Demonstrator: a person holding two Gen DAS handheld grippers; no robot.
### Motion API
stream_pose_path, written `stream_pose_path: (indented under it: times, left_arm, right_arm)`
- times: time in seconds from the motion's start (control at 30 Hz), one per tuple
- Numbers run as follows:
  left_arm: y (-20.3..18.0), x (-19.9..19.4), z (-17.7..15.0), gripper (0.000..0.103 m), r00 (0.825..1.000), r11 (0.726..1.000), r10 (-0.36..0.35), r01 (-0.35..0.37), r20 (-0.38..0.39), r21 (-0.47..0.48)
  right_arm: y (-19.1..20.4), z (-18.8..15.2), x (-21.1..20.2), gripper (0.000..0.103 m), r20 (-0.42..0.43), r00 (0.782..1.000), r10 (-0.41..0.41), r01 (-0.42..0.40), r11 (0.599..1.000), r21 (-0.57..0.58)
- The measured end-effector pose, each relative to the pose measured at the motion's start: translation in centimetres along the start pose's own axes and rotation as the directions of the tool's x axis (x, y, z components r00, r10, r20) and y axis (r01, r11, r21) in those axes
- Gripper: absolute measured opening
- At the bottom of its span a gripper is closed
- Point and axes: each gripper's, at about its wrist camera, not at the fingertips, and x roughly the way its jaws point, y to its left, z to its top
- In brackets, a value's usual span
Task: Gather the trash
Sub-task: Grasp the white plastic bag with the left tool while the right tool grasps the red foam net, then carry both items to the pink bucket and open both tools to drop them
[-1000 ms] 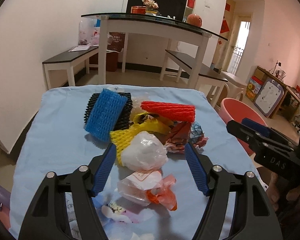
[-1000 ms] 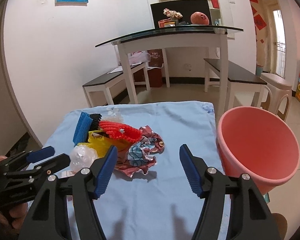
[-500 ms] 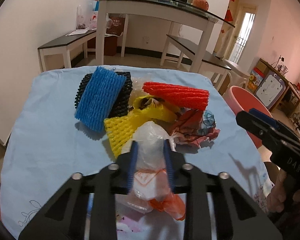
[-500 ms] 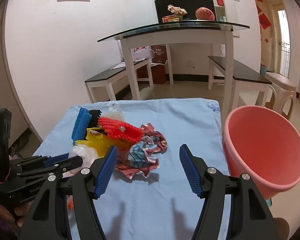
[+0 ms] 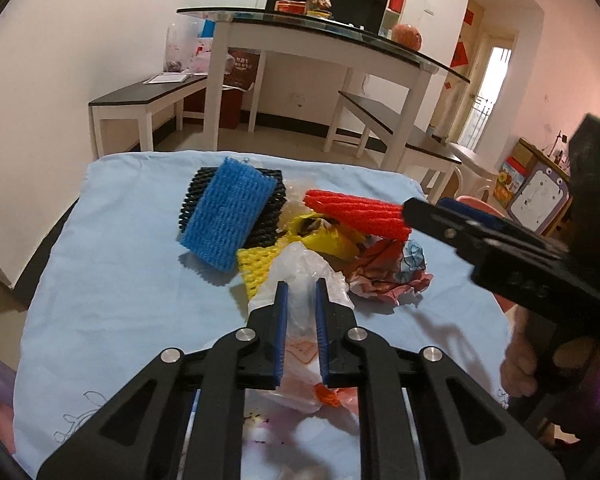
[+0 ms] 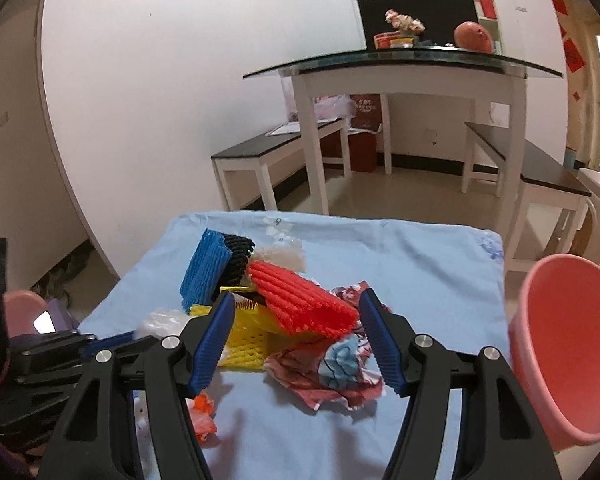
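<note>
A pile of trash lies on the blue cloth (image 5: 120,260): a blue foam net (image 5: 230,216), a black one (image 5: 270,204), a red one (image 5: 356,212), a yellow one (image 5: 256,268) and a crumpled printed wrapper (image 5: 388,276). My left gripper (image 5: 301,292) is closing, and its blue pads pinch a clear plastic bag (image 5: 300,260) at the near side of the pile. A white and orange bag (image 5: 304,354) lies under its fingers. My right gripper (image 6: 296,304) hangs open over the red foam net (image 6: 300,300) and the wrapper (image 6: 332,368), touching neither.
A pink bucket (image 6: 564,360) stands off the table's right edge. Behind the table are a glass-topped dining table (image 6: 400,64) and two dark benches (image 6: 276,148). A person's hand (image 5: 520,364) holds the right gripper's handle.
The left jaws went from wide open around the clear bag to pinched on it. The right gripper slid left, from over bare cloth to over the red net and wrapper.
</note>
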Motion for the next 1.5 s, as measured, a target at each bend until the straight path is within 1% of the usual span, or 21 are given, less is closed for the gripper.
stream_pose_path:
  times: [0.03, 0.1, 0.17, 0.2, 0.27, 0.3, 0.33, 0.5, 0.67, 0.93, 1.1, 1.27, 1.37, 1.5]
  left_arm:
    - [0.1, -0.2, 0.0, 0.013, 1.0, 1.0, -0.001, 0.001, 0.002, -0.003]
    - [0.0, -0.5, -0.3, 0.013, 1.0, 1.0, -0.001, 0.001, 0.006, -0.004]
    - [0.0, -0.7, -0.4, 0.013, 1.0, 1.0, -0.003, 0.003, 0.009, -0.006]
    - [0.0, -0.7, -0.5, 0.013, 1.0, 1.0, -0.004, 0.004, 0.011, -0.006]
    - [-0.1, -0.9, -0.6, 0.013, 1.0, 1.0, -0.003, 0.003, 0.013, -0.004]
    - [-0.1, -0.9, -0.7, 0.013, 1.0, 1.0, -0.002, 0.002, 0.013, -0.003]
    - [-0.1, -1.0, -0.7, 0.013, 1.0, 1.0, -0.003, 0.003, 0.014, -0.003]
    - [-0.1, -1.4, -0.5, 0.013, 1.0, 1.0, -0.005, 0.005, 0.022, 0.001]
    - [-0.4, -2.0, -0.1, 0.013, 0.999, 1.0, -0.011, 0.011, 0.047, 0.001]
    - [-2.4, -2.8, 1.0, 0.013, 0.996, 1.0, -0.027, 0.025, 0.09, 0.016]
    - [-4.5, -3.0, 2.0, 0.013, 0.992, 0.997, -0.06, 0.055, 0.111, 0.052]
    - [-7.4, -3.0, 2.7, 0.013, 0.987, 0.99, -0.101, 0.087, 0.122, 0.11]
    - [-9.5, -2.5, 3.2, 0.013, 0.983, 0.983, -0.138, 0.122, 0.117, 0.139]
    - [-11.9, -1.4, 3.8, 0.013, 0.976, 0.971, -0.191, 0.173, 0.104, 0.163]
  right_arm:
    - [0.0, 0.1, 0.5, 0.064, -0.009, 1.0, 0.002, -0.002, 1.0, -0.006]
    - [0.1, 0.2, 1.3, 0.057, -0.026, 1.0, 0.005, -0.006, 1.0, -0.016]
    - [0.1, 0.2, 2.1, 0.043, -0.052, 0.999, 0.005, -0.007, 1.0, -0.023]
    - [0.0, 0.1, 2.5, 0.039, -0.073, 0.997, 0.009, -0.011, 1.0, -0.018]
    - [-0.4, -0.3, 3.0, 0.019, -0.109, 0.994, 0.012, -0.013, 1.0, -0.006]
    - [-0.4, -0.4, 3.1, 0.017, -0.121, 0.993, 0.013, -0.013, 1.0, 0.0]
    - [-0.6, -0.5, 3.1, 0.012, -0.129, 0.991, 0.019, -0.018, 1.0, 0.011]
    - [-1.0, -0.8, 1.9, 0.008, -0.111, 0.993, 0.028, -0.023, 0.999, 0.046]
    - [-1.5, -0.4, -0.8, 0.008, -0.064, 0.997, 0.033, -0.028, 0.997, 0.072]
    - [-2.8, -0.3, -5.5, 0.009, 0.004, 1.0, -0.001, 0.001, 0.994, 0.11]
    - [-4.6, -0.7, -8.3, 0.009, 0.041, 0.998, -0.051, 0.044, 0.988, 0.148]
    - [-7.0, -1.5, -10.2, 0.009, 0.055, 0.991, -0.118, 0.106, 0.977, 0.185]
    - [-8.8, -2.1, -11.3, 0.009, 0.057, 0.984, -0.169, 0.153, 0.963, 0.222]
    - [-11.4, -3.0, -12.8, 0.009, 0.053, 0.968, -0.246, 0.225, 0.94, 0.256]
